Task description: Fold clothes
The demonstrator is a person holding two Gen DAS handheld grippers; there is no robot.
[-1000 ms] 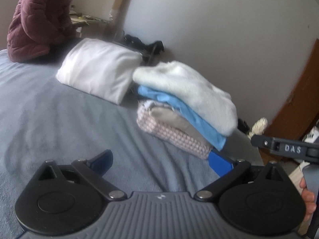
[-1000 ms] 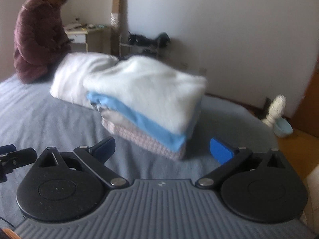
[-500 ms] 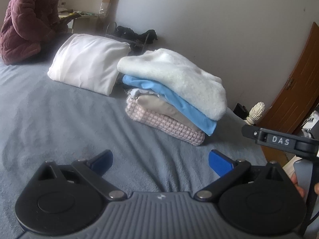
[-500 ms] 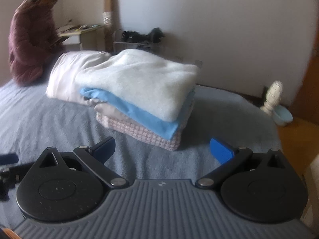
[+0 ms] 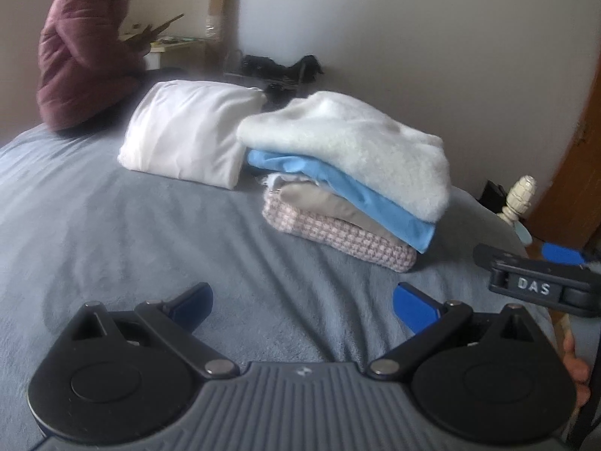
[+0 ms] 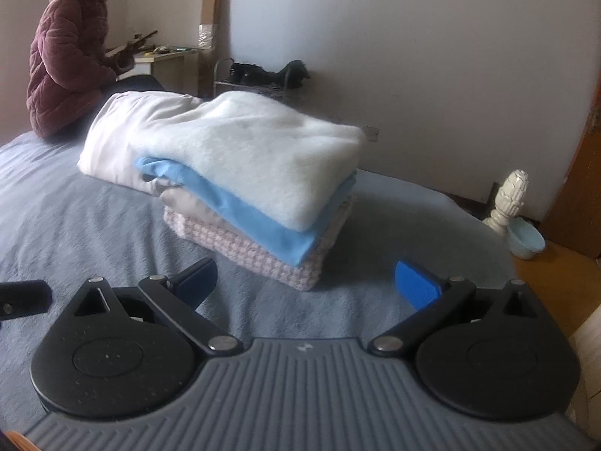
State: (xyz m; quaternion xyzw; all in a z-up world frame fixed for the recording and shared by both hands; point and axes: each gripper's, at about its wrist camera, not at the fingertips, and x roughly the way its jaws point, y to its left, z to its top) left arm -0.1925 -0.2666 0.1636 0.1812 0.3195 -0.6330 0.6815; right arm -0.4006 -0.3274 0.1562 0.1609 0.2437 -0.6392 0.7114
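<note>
Stack (image 6: pixel 259 191) near bed (image 6: pixel 413 218) edge; foreground bare.

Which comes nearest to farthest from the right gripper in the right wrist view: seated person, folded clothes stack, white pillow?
1. Folded clothes stack, straight ahead of the right gripper on the grey bedspread.
2. White pillow, behind the stack, to the left.
3. Seated person, far left at the bed's far edge.
</note>
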